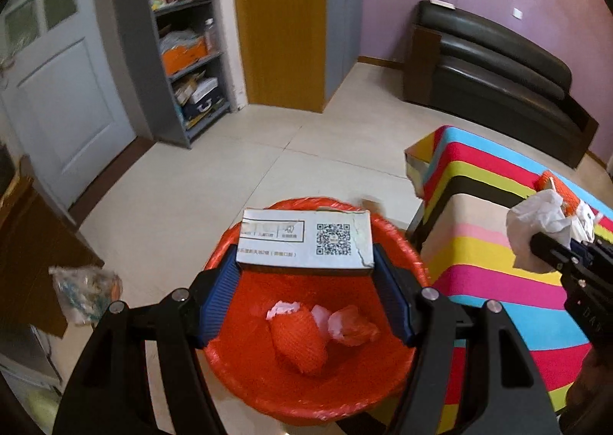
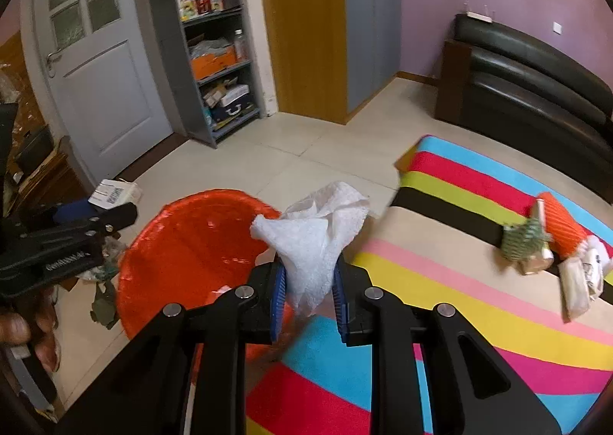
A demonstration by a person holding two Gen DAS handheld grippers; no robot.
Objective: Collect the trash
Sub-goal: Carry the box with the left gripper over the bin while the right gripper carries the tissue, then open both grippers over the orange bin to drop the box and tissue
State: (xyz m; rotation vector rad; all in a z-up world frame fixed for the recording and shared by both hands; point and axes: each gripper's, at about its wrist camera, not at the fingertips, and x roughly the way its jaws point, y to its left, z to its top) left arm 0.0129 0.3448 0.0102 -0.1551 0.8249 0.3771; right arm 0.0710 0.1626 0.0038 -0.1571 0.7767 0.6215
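My left gripper (image 1: 304,274) is shut on a white cardboard box (image 1: 304,239) with a QR code, held over the red-lined trash bin (image 1: 245,377). The bin holds an orange net wrapper (image 1: 299,343) and crumpled red and white scraps (image 1: 350,326). My right gripper (image 2: 308,289) is shut on a crumpled white tissue (image 2: 318,232), above the striped cloth's edge beside the bin (image 2: 184,228); it also shows in the left wrist view (image 1: 536,232). More trash lies on the striped cloth: an orange wrapper (image 2: 561,228), a green net ball (image 2: 523,239) and white packets (image 2: 574,282).
The striped cloth (image 2: 440,282) covers a low surface right of the bin. A clear plastic bag (image 1: 86,291) lies on the floor to the left by a wooden cabinet (image 1: 30,243). A black sofa (image 1: 498,71), grey shelves (image 1: 184,44) and a door (image 1: 65,98) stand beyond.
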